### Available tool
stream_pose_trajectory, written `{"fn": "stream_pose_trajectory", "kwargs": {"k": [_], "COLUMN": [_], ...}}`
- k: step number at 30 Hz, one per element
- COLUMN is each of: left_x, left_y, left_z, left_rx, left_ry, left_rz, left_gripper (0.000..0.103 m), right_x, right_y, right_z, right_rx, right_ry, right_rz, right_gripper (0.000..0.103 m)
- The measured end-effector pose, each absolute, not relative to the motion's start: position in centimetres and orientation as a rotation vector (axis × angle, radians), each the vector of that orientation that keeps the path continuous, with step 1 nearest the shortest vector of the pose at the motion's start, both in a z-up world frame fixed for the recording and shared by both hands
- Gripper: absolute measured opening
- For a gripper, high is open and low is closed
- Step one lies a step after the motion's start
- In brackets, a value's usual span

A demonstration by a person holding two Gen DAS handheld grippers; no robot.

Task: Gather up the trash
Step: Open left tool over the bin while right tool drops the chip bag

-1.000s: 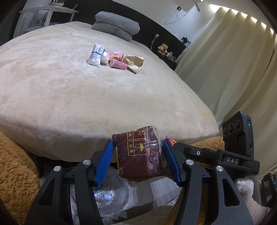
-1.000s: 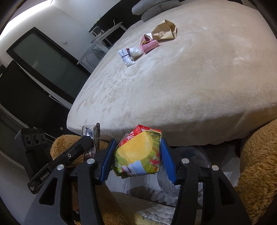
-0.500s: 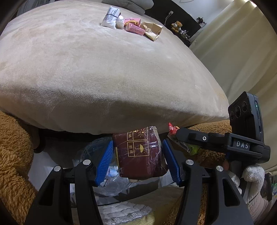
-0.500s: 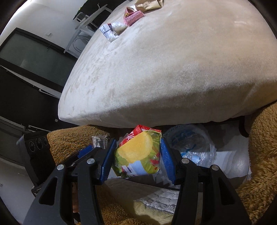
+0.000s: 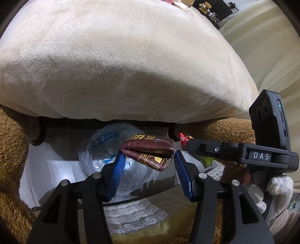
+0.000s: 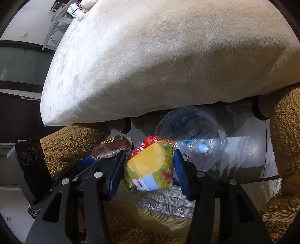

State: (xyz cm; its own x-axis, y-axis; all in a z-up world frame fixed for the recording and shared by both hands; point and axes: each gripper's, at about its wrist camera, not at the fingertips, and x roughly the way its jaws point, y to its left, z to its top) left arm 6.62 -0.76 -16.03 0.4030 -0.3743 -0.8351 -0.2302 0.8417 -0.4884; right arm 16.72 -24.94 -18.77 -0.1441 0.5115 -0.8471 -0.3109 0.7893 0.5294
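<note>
My left gripper (image 5: pixel 148 161) has its jaws spread; a dark red packet (image 5: pixel 148 148) tilts between the blue pads, touching the left pad with a gap at the right one, over a clear plastic bag (image 5: pixel 106 150). My right gripper (image 6: pixel 148 161) is shut on a yellow-green chip bag (image 6: pixel 150 169) just left of the same clear bag (image 6: pixel 191 135), which holds a plastic bottle (image 6: pixel 200 148). The right gripper also shows in the left wrist view (image 5: pixel 225 150), and the red packet in the right wrist view (image 6: pixel 110 148).
The cream bed (image 5: pixel 131 65) overhangs just above both grippers. Brown fleece (image 6: pixel 286 140) flanks the bag on both sides. A white lace cloth (image 5: pixel 135 214) lies below. More wrappers (image 6: pixel 76 7) lie on the far bed top.
Both grippers dropped below the bed edge, down to the clear bag. The left jaws spread and the red packet tipped over between them. The right gripper kept its hold on the chip bag.
</note>
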Motion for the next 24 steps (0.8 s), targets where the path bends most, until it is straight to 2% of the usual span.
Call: {"fn": "stream_pose_trajectory", "kwargs": {"k": [4,17,24], "left_x": [6.8,7.2,7.0], "left_y": [-0.9,-0.9,-0.7], "left_z": [-17.0,-17.6,-16.9], "left_rx": [-0.619,-0.617,-0.611], "left_ry": [1.212,1.246,1.219], "left_rz": [-0.103,-0.088,-0.082], "left_gripper": [0.039,0.039,0.039], "right_x": [16.9,16.9,17.2], "right_y": [-24.6,-24.5,-24.8], "right_z": [-19.3,-19.7,-19.3], "right_rx": [0.168,0.167,0.183], "right_ry": [1.589,1.616,1.590], "right_rz": [0.707,0.682,0.670], "right_gripper": [0.052,0.052,0.058]}}
